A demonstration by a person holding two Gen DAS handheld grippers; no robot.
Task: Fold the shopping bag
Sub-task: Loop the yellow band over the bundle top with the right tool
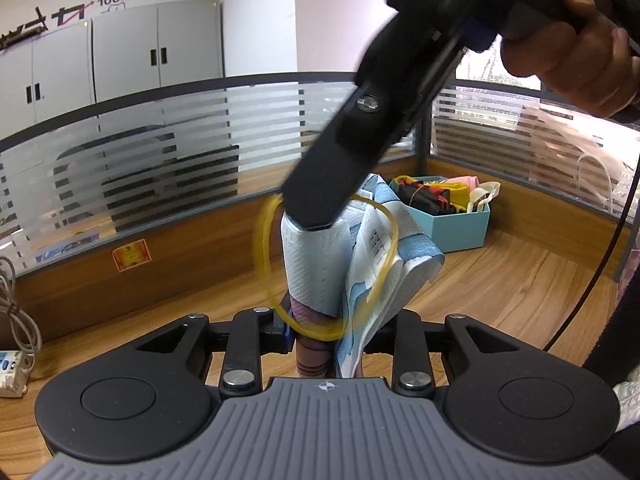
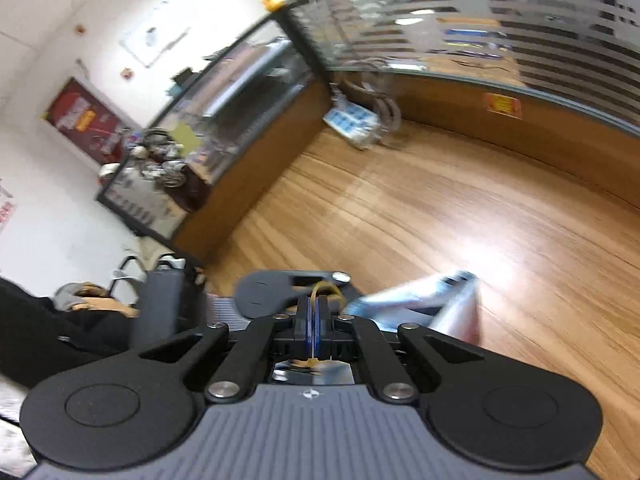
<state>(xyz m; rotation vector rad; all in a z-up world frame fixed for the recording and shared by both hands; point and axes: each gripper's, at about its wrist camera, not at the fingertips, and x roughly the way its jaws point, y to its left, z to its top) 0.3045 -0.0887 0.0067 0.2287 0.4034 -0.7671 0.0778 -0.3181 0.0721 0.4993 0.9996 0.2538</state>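
In the left wrist view the folded shopping bag (image 1: 316,264), white with blue, stands upright as a rolled bundle above the wooden desk. My left gripper (image 1: 320,332) is shut on its lower end. My right gripper (image 1: 316,216) reaches down from the upper right, its tip on top of the bundle. It is shut on a yellow rubber band (image 1: 264,248), which loops wide around the bag. The blurred right wrist view shows my right gripper (image 2: 314,304) pinching the rubber band (image 2: 326,289), with the bag (image 2: 412,300) just right of it.
A turquoise box (image 1: 460,236) holding several bundled bags stands at the back right of the desk (image 1: 520,280). A power strip with cables (image 1: 12,368) lies at the left edge. Striped glass partitions (image 1: 180,152) enclose the desk. A person's hand (image 1: 580,40) grips the right tool.
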